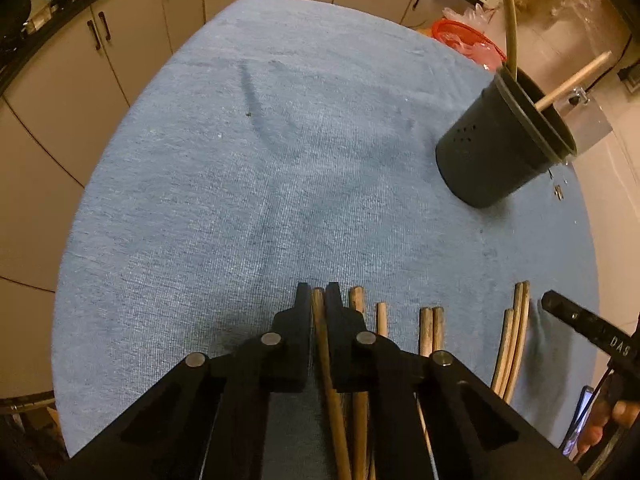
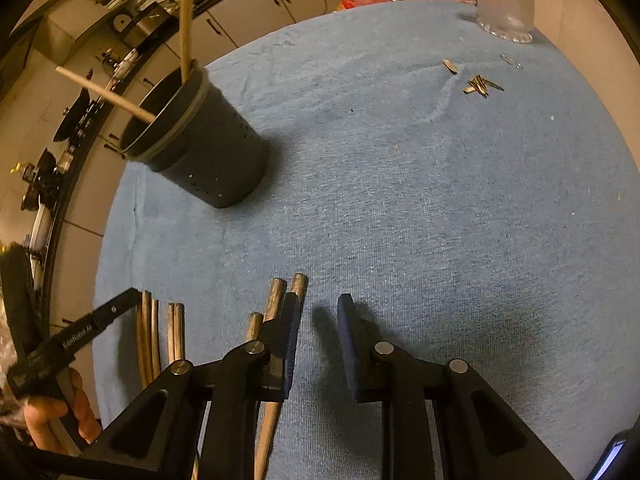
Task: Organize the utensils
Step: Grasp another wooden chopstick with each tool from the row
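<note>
Clamping our left gripper jaws on a wooden stick, bottom center; right gripper jaws apart, empty.

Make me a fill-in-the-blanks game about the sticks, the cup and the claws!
1. The left claw is shut on a wooden ____.
2. The dark cup stands on a ____ cloth.
3. The right claw has ____ between its fingers.
4. The number of sticks poking out of the cup is ____.

Missing words: stick; blue; nothing; two
</note>
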A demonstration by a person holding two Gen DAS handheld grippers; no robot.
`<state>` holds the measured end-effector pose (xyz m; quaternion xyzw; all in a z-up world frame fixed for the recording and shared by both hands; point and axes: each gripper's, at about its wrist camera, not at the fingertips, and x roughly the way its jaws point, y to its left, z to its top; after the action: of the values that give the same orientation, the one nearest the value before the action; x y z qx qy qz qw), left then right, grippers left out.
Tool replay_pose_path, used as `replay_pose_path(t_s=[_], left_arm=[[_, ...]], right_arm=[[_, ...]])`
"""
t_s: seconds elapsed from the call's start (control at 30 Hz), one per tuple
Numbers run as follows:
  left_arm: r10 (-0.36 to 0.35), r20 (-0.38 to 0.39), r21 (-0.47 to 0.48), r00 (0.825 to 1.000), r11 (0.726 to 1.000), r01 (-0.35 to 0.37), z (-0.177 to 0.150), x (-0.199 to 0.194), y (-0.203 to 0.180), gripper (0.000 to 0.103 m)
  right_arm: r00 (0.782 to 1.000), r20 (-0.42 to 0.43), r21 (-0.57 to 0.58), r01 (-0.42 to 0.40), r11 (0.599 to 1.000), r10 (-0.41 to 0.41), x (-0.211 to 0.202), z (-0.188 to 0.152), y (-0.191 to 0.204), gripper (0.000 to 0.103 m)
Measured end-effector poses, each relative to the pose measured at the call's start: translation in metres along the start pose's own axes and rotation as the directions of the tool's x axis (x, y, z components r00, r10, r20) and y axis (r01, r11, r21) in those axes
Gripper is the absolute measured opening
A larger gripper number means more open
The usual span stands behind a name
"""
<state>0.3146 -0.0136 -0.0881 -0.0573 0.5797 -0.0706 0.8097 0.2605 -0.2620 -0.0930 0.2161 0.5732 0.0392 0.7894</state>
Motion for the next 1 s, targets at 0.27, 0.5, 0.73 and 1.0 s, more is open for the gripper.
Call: replay_pose_path(t_s=[0.27,0.5,0.73,1.0], left_arm=[[-0.023,-0.022,-0.010,0.999,1.000,0.023,0.000,-0.003,0.012,0.007],[-0.016,-0.039,-0.011,0.999,1.000,0.016,0.003,-0.001,0.012,0.009],[0.024,-0.044,0.024,0.999,0.999,-0.023,0.007,0.000,0.006,0.009],[-0.012,-0.054,0.011,0.998,1.000,0.012,0.011,0.002,0.010,0.008]], right_arm=[[1.000,-0.028,-0.010,0.010,1.000,-0.011,0.009,0.006,0.009,0.020],[0.993,-0.044,-0.079,0.107,0.991,-0.111,0.021,0.011,0.026,0.016],[0.984,-0.062,-0.136,0.157,0.978,-0.166,0.025,0.017,0.038,0.013],[0.983,-0.068,-0.124,0.164,0.979,-0.173,0.025,0.024,0.041,0.010]])
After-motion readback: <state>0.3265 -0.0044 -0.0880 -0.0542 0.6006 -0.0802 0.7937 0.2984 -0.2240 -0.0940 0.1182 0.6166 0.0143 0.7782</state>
